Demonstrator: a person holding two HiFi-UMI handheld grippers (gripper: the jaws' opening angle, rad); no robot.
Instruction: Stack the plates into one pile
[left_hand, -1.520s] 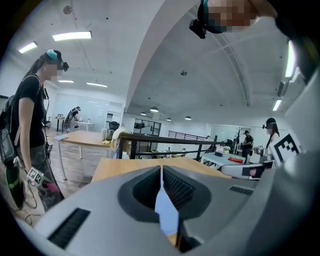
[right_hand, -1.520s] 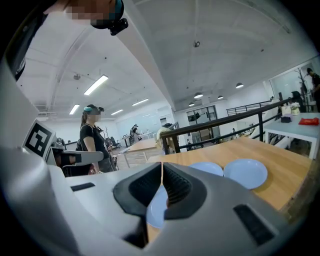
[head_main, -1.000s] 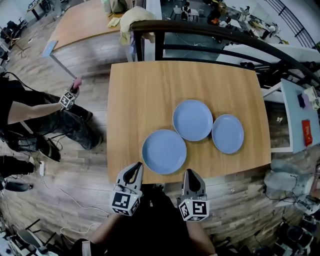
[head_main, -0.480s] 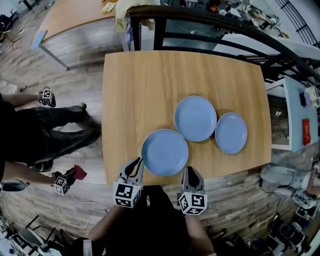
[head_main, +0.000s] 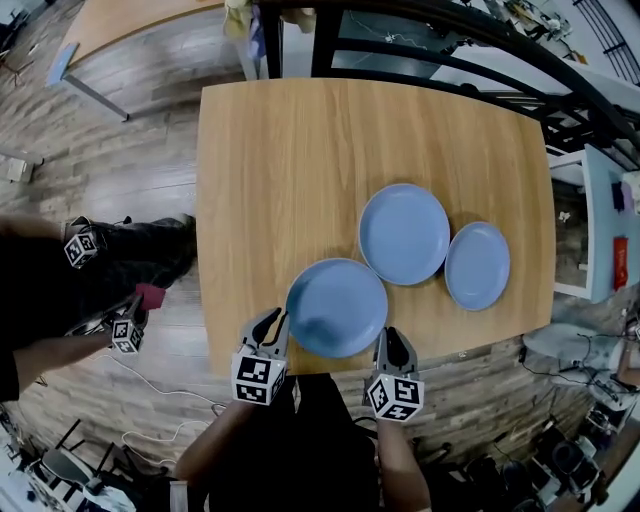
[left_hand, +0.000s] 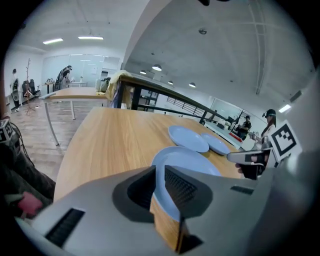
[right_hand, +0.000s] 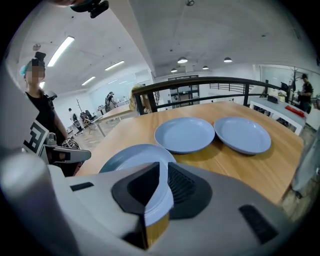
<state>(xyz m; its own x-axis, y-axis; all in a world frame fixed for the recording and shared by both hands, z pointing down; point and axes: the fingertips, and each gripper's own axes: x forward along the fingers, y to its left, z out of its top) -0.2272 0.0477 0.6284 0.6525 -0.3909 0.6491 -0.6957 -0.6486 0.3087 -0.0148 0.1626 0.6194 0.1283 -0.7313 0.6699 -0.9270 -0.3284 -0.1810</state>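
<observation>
Three blue plates lie on the wooden table (head_main: 280, 150): a near plate (head_main: 336, 307), a middle plate (head_main: 404, 233) and a smaller right plate (head_main: 477, 265). My left gripper (head_main: 272, 320) hovers at the table's near edge by the near plate's left rim. My right gripper (head_main: 390, 337) sits by that plate's right rim. Both have just been opening their jaws, which stand a narrow slit apart with nothing between them. Through the slit of the left gripper (left_hand: 160, 175) and of the right gripper (right_hand: 162, 172) I see the near plate (left_hand: 187, 162) (right_hand: 131, 156) and the table edge.
A black railing (head_main: 430, 20) runs behind the table's far edge. A person in dark clothes stands on the wood floor at the left, holding marker cubes (head_main: 83, 246) (head_main: 127, 335). A white table (head_main: 610, 220) stands to the right.
Both grippers have come down and forward to the near plate's rim, one on each side. The person at the left has shifted and lowered their hands.
</observation>
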